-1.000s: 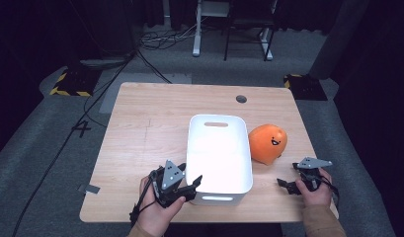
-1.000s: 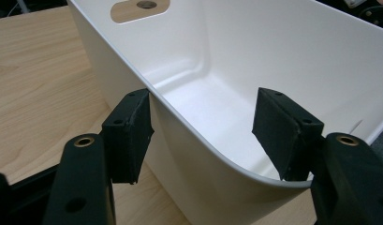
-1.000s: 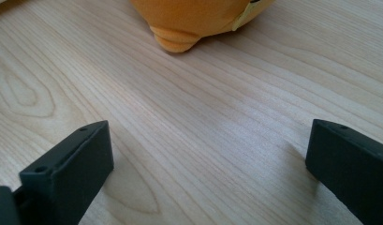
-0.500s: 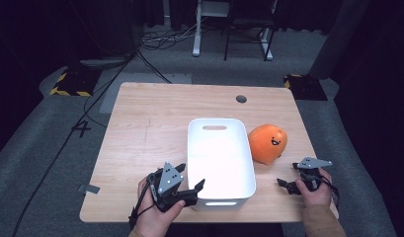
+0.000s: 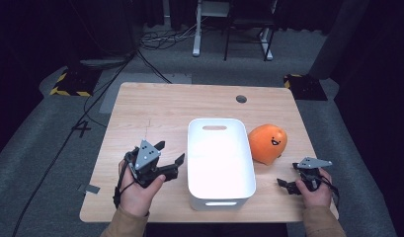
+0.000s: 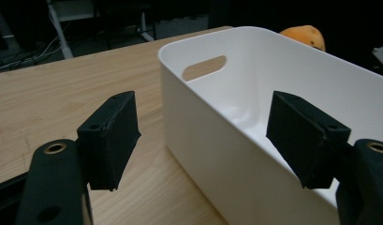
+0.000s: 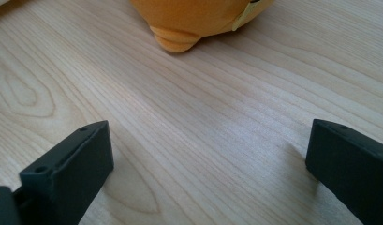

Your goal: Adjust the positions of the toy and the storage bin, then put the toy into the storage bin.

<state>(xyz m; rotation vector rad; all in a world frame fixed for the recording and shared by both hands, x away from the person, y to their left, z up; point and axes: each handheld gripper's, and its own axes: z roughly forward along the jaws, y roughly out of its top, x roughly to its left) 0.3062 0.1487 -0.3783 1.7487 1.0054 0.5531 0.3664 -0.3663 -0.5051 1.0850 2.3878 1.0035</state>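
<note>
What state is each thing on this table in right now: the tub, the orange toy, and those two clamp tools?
White tub: upright, empty.
Orange toy: resting on the table, right of the tub, untouched.
Left hand-held gripper: open, jaws just widened, nothing gripped, beside the tub.
Right hand-held gripper: open, empty, near the toy.

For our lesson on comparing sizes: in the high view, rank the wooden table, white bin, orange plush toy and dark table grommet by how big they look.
1. wooden table
2. white bin
3. orange plush toy
4. dark table grommet
</note>
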